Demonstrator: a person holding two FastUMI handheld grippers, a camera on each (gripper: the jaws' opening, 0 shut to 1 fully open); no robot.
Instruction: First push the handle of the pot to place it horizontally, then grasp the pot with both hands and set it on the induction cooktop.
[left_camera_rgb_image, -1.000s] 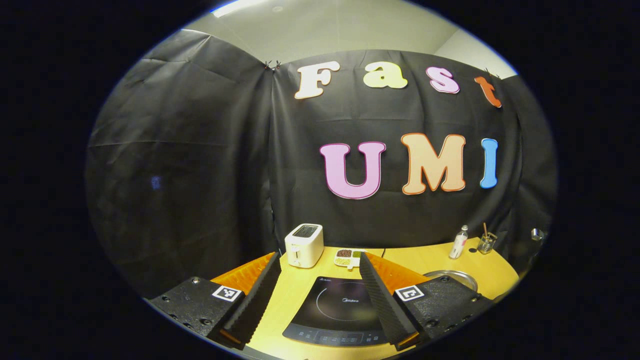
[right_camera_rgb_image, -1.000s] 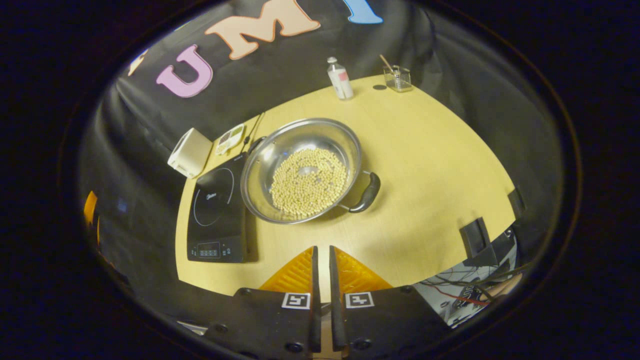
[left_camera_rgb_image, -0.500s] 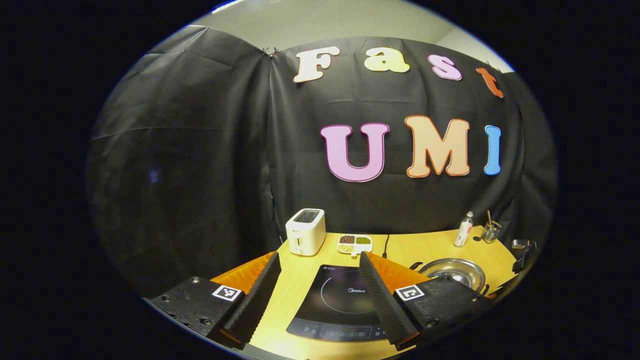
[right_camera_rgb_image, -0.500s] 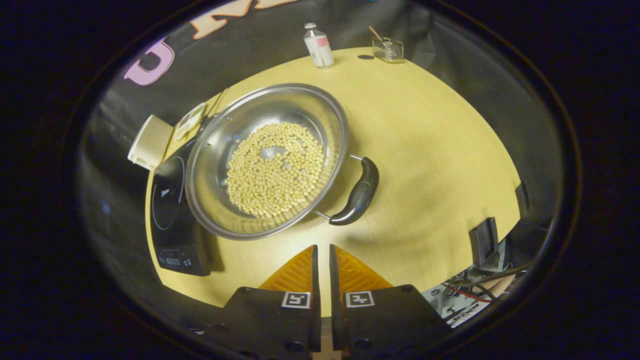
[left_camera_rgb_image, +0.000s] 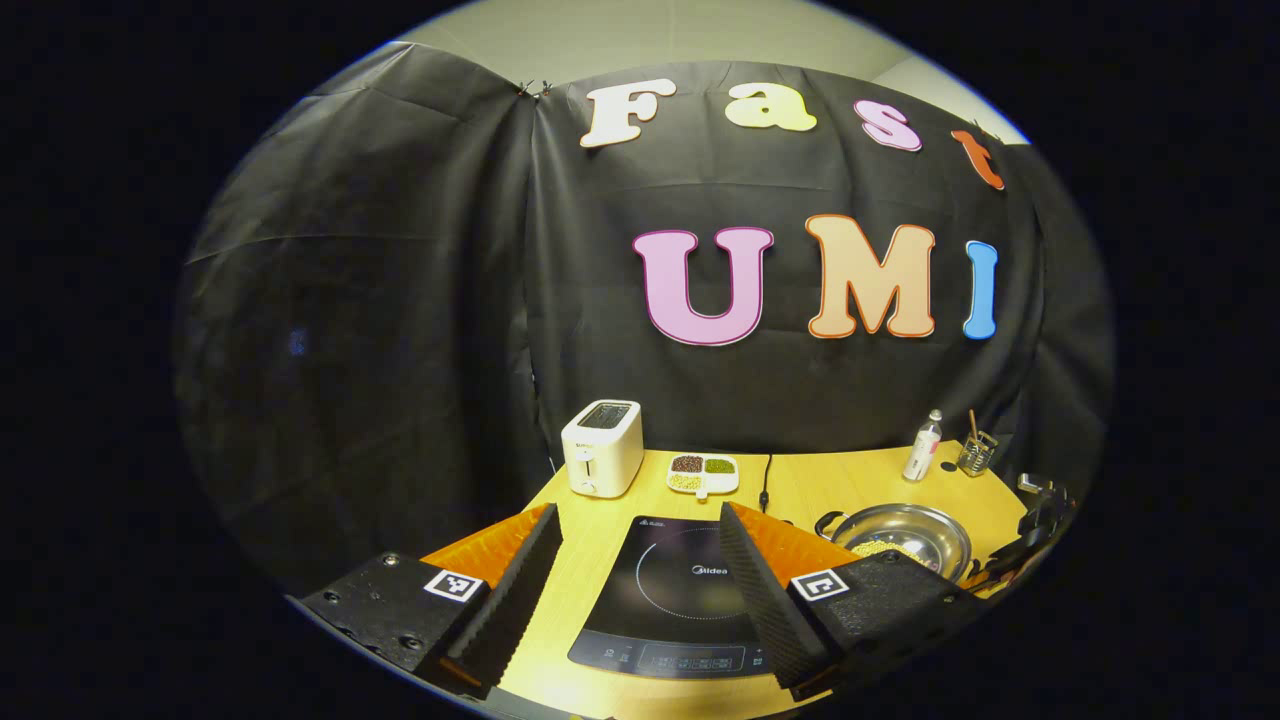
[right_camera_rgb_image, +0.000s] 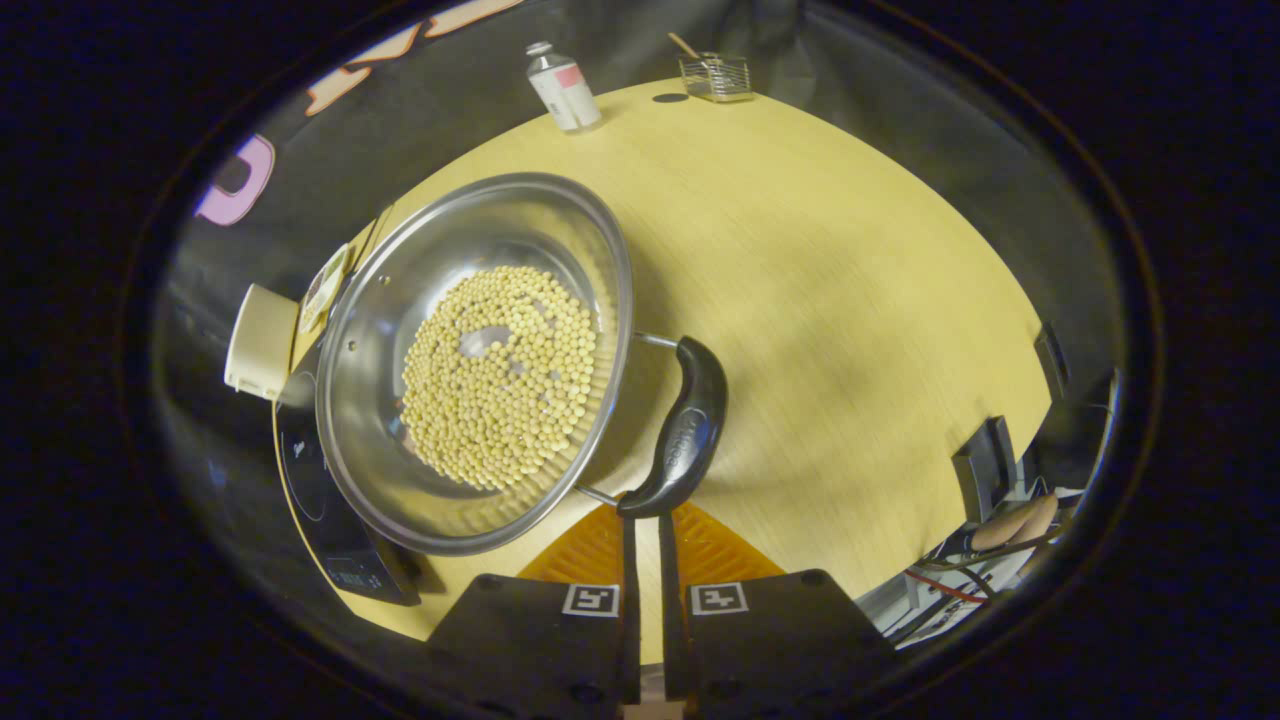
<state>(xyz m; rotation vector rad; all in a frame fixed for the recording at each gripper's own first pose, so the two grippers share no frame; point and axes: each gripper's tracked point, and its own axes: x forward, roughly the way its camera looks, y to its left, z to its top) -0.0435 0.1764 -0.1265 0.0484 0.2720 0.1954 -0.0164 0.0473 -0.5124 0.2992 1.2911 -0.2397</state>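
A steel pot (right_camera_rgb_image: 420, 260) holding pale beans (right_camera_rgb_image: 495, 380) stands on the wooden table (right_camera_rgb_image: 820, 300). One black side handle (right_camera_rgb_image: 682, 430) points toward my right gripper (right_camera_rgb_image: 647, 522), which is shut, its tips right at the handle's near end with nothing between them. The black induction cooktop (right_camera_rgb_image: 325, 505) lies left of the pot, partly hidden behind it. In the left gripper view my left gripper (left_camera_rgb_image: 638, 512) hangs open above the cooktop (left_camera_rgb_image: 680, 590). The pot (left_camera_rgb_image: 925, 525) sits to its right.
A white toaster (left_camera_rgb_image: 602, 447) and a divided snack dish (left_camera_rgb_image: 703, 475) stand behind the cooktop. A small bottle (right_camera_rgb_image: 562, 75) and a glass holder (right_camera_rgb_image: 715, 75) sit at the table's far edge. Cables and a black bracket (right_camera_rgb_image: 985, 465) lie past the right edge.
My right gripper has come down and forward until its shut tips reach the pot's near handle. The left gripper has drifted back slightly, still open.
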